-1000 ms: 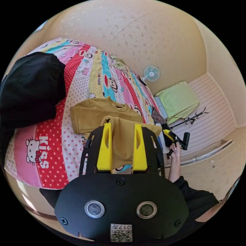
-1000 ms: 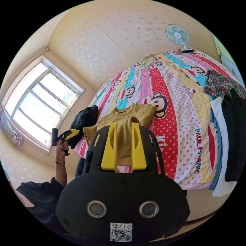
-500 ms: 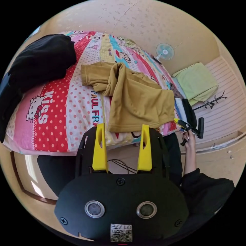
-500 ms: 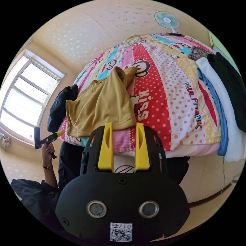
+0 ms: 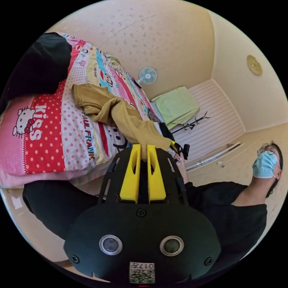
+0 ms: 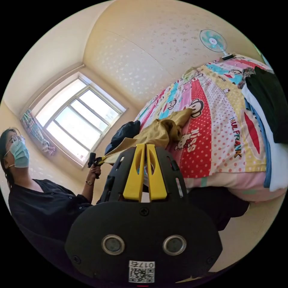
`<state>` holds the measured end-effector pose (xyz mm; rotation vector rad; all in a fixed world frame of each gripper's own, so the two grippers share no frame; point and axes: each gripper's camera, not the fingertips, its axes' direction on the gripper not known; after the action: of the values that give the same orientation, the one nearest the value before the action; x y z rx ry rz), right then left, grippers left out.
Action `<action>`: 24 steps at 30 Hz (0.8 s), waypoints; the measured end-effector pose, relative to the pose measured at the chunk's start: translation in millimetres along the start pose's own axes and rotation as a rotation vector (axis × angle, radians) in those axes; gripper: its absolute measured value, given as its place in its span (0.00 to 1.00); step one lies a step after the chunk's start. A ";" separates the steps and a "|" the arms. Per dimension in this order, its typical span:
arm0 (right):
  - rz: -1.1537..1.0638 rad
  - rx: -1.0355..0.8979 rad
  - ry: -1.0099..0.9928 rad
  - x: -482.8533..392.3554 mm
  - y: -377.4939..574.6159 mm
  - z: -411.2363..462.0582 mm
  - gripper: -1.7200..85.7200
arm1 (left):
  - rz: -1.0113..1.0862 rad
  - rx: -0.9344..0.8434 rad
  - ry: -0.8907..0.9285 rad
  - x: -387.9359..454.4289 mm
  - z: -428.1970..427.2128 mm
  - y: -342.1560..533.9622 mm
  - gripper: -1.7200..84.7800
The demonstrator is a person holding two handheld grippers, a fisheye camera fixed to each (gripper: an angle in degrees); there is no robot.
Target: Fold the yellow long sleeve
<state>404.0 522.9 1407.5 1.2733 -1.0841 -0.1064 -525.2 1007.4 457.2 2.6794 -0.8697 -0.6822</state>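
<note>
The yellow long sleeve [image 5: 99, 103] lies bunched on the patterned bed cover [image 5: 45, 141], and its lower part stretches off the bed edge toward me. My left gripper [image 5: 143, 146] is shut on the hem. A hand holds my right gripper [image 5: 177, 147] just beside it, at the hem's other corner. In the right gripper view the shirt [image 6: 159, 133] runs down into my right gripper [image 6: 143, 145], whose jaws are pressed together on the cloth. A taut strip of hem leads to the left gripper [image 6: 99, 160], held in the person's other hand.
A black garment [image 5: 39, 69] lies on the bed beside the shirt. Folded clothes [image 6: 270, 120] are stacked at the bed's other side. A fan [image 6: 213, 41] stands at the far end, by a coat rack [image 5: 192, 123]. The person [image 6: 39, 192] stands at the bed edge by the window [image 6: 78, 117].
Both grippers were open over the hem half a second ago. They have shut on it and pulled it off the bed edge, so the shirt is stretched and bunched.
</note>
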 end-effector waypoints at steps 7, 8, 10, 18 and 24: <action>-0.237 0.114 -0.336 -95.2 12.9 -85.6 0.03 | 0.159 -0.004 0.026 96.6 -70.4 50.2 0.07; -0.227 0.127 -0.342 -103.4 18.8 -98.8 0.02 | 0.158 -0.009 0.004 105.9 -80.3 59.3 0.07; -0.248 0.124 -0.373 -116.9 29.4 -112.8 0.02 | 0.142 -0.012 0.040 113.7 -91.8 72.5 0.07; -0.229 0.066 -0.133 -109.7 6.7 -101.4 0.03 | -0.012 -0.020 0.076 81.0 -67.2 57.8 0.07; -0.052 0.077 -0.081 -17.2 -175.4 0.1 0.04 | -0.033 0.165 -0.177 54.8 -38.9 -112.8 0.09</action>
<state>479.0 470.6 1256.8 1.3771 -1.1339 -0.1580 -411.4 1067.0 430.3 2.8166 -0.9666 -0.9041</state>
